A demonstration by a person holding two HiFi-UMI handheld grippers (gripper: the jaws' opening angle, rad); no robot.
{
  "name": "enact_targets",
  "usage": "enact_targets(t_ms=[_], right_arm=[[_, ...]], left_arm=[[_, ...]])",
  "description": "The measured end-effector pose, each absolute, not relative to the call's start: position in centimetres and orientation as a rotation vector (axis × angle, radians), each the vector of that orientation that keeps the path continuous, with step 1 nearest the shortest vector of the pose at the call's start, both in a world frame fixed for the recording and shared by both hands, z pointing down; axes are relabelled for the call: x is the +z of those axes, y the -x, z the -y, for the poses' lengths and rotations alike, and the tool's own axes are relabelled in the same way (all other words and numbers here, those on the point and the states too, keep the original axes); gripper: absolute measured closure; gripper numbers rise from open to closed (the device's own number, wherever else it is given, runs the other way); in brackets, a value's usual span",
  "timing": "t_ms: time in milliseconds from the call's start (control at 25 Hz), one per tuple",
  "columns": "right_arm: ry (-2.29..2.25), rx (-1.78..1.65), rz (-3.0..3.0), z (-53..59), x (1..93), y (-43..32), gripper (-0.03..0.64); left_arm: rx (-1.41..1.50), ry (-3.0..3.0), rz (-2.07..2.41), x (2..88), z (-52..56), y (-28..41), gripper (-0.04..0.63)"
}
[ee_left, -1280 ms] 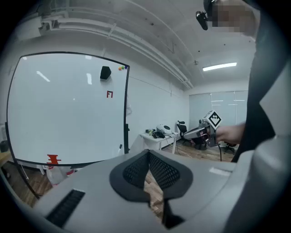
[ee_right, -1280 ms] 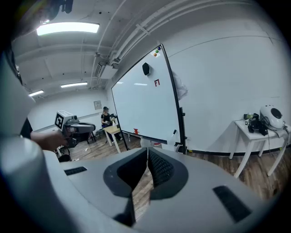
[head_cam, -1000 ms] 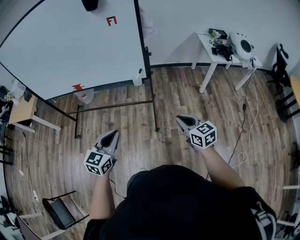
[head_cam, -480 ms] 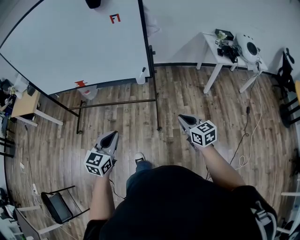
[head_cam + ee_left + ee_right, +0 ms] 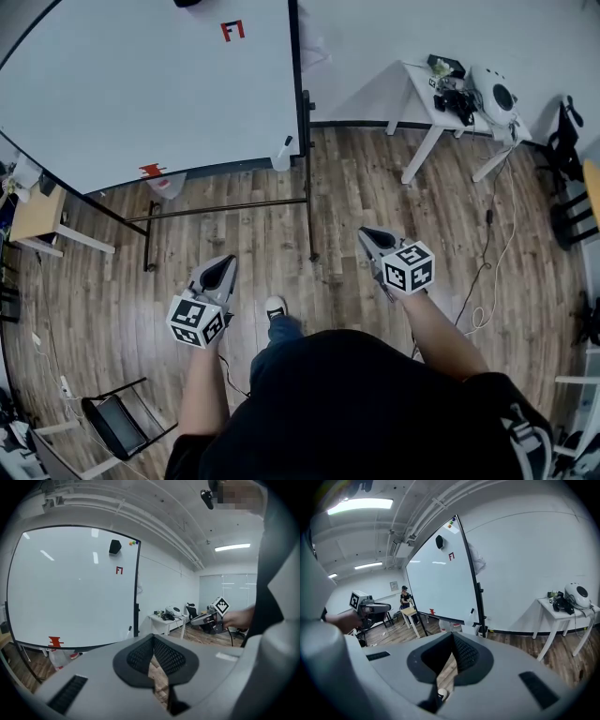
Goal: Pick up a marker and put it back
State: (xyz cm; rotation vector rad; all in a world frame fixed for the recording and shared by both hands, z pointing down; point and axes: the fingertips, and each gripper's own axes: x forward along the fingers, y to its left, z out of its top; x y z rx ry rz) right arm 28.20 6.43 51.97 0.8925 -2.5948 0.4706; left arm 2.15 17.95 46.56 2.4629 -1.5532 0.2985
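A marker (image 5: 285,143) with a dark cap stands at the lower right corner of the big whiteboard (image 5: 141,84), far ahead of both grippers. It shows small in the left gripper view (image 5: 130,630) and in the right gripper view (image 5: 472,612). My left gripper (image 5: 223,266) hangs over the wooden floor with its jaws together and nothing between them; its tips (image 5: 152,638) meet. To the right, my right gripper (image 5: 368,234) is shut and empty too (image 5: 453,637). Both point toward the board.
The whiteboard's stand (image 5: 309,206) has legs reaching over the floor ahead. A white table (image 5: 417,89) with devices stands at the back right, and a cable (image 5: 487,281) trails below it. A chair (image 5: 117,422) is at the lower left, a small wooden table (image 5: 37,216) at the left.
A shoe has come forward into view between the two grippers. The whiteboard has shifted slightly up and right in the head view. Both grippers remain shut and empty.
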Motion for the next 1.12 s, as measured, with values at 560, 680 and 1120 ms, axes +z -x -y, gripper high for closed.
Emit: enact_targets(t_ms=[560, 680, 1120], right_arm=[[-0.927, 0.48, 2.643, 0.5, 51.2, -18.8, 0.621], [-0.961, 0.45, 2.648, 1.9, 50.7, -17.4, 0.621], [-1.061, 0.431, 2.599, 5.5, 50.0, -13.6, 0.621]], left_arm=[[0.292, -2.528, 1.466, 46.7, -8.3, 6.7, 0.584], [0.282, -2.54, 1.444, 46.7, -6.3, 8.3, 0.584], [0.241, -2.605, 1.328, 46.8, -1.3, 12.2, 0.584]])
